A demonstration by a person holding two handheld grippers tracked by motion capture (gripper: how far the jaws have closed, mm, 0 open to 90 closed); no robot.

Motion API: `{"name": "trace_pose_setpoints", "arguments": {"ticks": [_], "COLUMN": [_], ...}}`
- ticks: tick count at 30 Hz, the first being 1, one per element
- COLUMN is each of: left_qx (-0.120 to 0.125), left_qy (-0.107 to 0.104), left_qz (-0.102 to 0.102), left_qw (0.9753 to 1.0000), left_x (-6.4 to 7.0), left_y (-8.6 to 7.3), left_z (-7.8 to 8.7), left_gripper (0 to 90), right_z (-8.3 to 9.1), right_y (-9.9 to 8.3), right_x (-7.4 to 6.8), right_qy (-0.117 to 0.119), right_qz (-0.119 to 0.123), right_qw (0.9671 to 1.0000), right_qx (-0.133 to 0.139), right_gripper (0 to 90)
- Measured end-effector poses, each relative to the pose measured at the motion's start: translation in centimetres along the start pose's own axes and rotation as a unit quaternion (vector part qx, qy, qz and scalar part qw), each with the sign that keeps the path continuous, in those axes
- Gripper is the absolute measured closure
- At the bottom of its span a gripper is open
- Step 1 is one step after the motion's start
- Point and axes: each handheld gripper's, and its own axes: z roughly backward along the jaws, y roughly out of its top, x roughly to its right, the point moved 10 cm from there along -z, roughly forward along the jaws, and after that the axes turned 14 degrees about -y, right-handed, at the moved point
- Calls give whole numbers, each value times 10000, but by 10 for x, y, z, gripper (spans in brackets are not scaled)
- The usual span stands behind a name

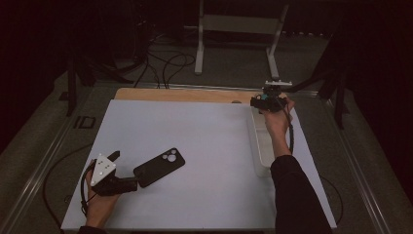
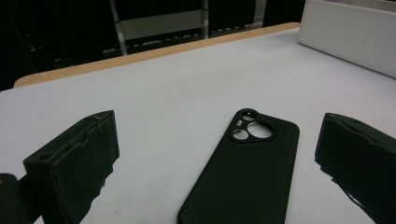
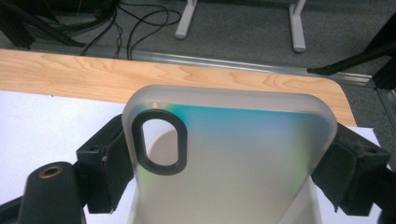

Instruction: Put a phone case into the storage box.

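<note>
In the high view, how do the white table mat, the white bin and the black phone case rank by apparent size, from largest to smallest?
1. White table mat: by far the largest.
2. White bin: a long narrow box at the mat's right side, partly hidden by the person's arm.
3. Black phone case: the smallest; it lies nearer the camera, yet looks smaller.

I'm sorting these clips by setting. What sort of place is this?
Probably a lab or recording workspace, not a home: a white work surface on a wooden table, loose cables on grey carpet, a metal stand against dark curtains, and handheld grippers working on phone cases.
</note>
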Motion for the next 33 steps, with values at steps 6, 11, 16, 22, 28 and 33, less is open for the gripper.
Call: {"name": "trace_pose_setpoints", "arguments": {"ticks": [6, 11, 16, 22, 28, 33], "left_qx": [8, 1, 23, 31, 18, 14], "left_qy": [-1, 8, 17, 22, 24, 20], "left_qz": [0, 1, 8, 6, 0, -4], "left_qw": [10000, 10000, 10000, 10000, 10000, 10000], "left_x": [0, 0, -1, -1, -1, 0], "left_y": [0, 0, 1, 1, 1, 1], "left_z": [1, 1, 2, 2, 2, 2], "left_gripper": [2, 2, 2, 2, 2, 2], "right_z": [-5, -10, -12, -12, -7, -1], "right_y": [-2, -6, -7, -7, -1, 3], "right_x": [-1, -3, -4, -2, 0, 4], "right_qy": [-28, -83, -92, 3, 52, 23], "right_qz": [8, 78, 41, -8, -39, -46], "right_qw": [10000, 9999, 9999, 9999, 10000, 9996], "right_qx": [-46, -105, -106, -121, 59, 272], "right_gripper": [160, 159, 158, 154, 85, 84]}}
